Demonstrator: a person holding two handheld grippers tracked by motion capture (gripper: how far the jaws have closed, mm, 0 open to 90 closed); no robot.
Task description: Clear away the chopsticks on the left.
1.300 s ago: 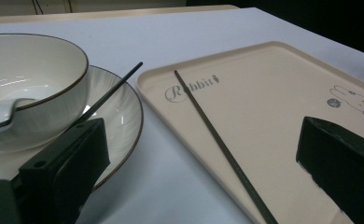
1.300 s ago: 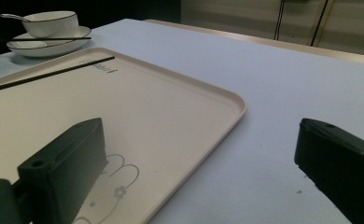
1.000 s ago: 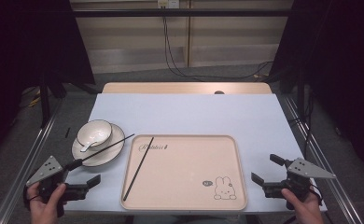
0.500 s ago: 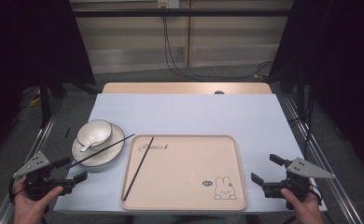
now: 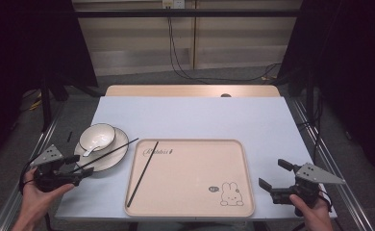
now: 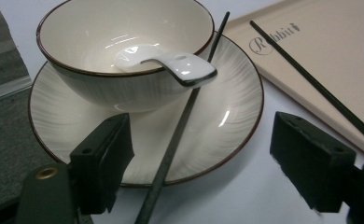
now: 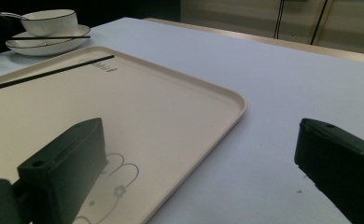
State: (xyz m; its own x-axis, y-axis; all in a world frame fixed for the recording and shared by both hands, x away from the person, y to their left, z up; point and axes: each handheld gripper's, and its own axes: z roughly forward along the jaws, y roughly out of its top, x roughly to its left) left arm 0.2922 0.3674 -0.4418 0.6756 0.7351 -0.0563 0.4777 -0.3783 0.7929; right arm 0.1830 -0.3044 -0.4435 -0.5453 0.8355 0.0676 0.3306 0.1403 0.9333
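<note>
A white bowl (image 5: pixel 97 137) (image 6: pixel 124 28) holding a white spoon (image 5: pixel 90 148) (image 6: pixel 171 65) stands on a white plate (image 5: pixel 113 156) (image 6: pixel 227 116) at the table's left. One black chopstick (image 5: pixel 111 152) (image 6: pixel 185 116) lies across the plate. Its near end lies between the jaws of my left gripper (image 5: pixel 82 165) (image 6: pixel 203 158), which have just been closing; the pads do not touch it. A second chopstick (image 5: pixel 142 175) (image 7: pixel 49 72) lies on the beige tray (image 5: pixel 195 173) (image 7: pixel 124 107). Right of the tray, my right gripper (image 5: pixel 274 174) (image 7: pixel 203 163) is open and holds nothing.
The tray has a rabbit drawing (image 5: pixel 231 194) at its near right corner. The pale blue tabletop (image 5: pixel 200 115) stretches behind the tray to a wooden strip (image 5: pixel 190 90). Metal rails (image 5: pixel 320 144) run along both table sides, with dark floor beyond.
My left gripper has moved forward toward the plate. Its jaws now stand either side of the chopstick's near end and are narrower. The right gripper has stayed in place.
</note>
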